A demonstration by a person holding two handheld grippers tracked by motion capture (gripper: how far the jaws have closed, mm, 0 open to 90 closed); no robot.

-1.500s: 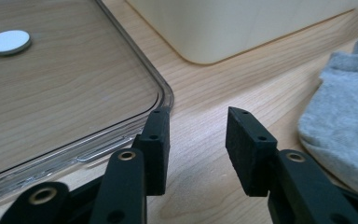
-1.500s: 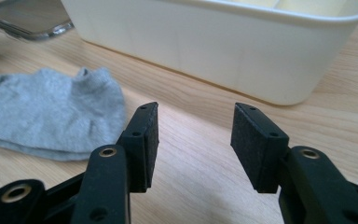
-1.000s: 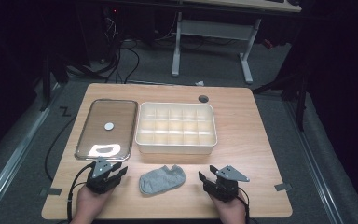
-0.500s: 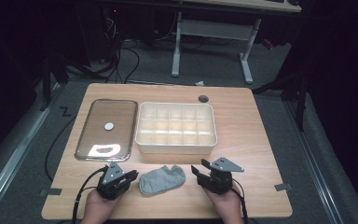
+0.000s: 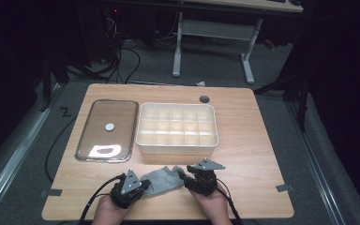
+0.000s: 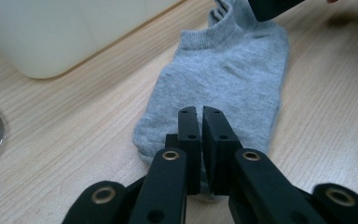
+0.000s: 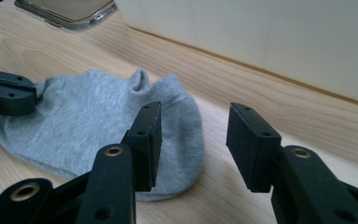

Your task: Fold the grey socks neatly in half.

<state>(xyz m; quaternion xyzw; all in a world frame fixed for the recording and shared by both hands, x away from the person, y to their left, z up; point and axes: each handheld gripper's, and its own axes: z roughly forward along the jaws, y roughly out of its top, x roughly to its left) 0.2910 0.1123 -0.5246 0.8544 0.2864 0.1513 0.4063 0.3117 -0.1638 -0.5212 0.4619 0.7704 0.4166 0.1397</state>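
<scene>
A grey ankle sock (image 5: pixel 163 180) lies flat on the wooden table near its front edge, just before the cream box. My left gripper (image 5: pixel 145 183) is at the sock's left end. In the left gripper view its jaws (image 6: pixel 199 114) have just been closing and stand pinched on the toe end of the sock (image 6: pixel 228 74). My right gripper (image 5: pixel 184 176) is at the sock's right end. Its jaws (image 7: pixel 196 112) have been closing but stand apart, the left one over the sock's (image 7: pixel 88 116) rounded edge, bare table between them.
A cream box with several compartments (image 5: pixel 177 145) stands just behind the sock. Left of it lies a clear, metal-rimmed lid (image 5: pixel 86 136) with a white knob. A round cable hole (image 5: pixel 205 99) sits at the back. The table's front edge is close under both hands.
Both hands have moved inward to the two ends of the sock. The left jaws went from apart to pinched on the toe end. The right jaws have narrowed.
</scene>
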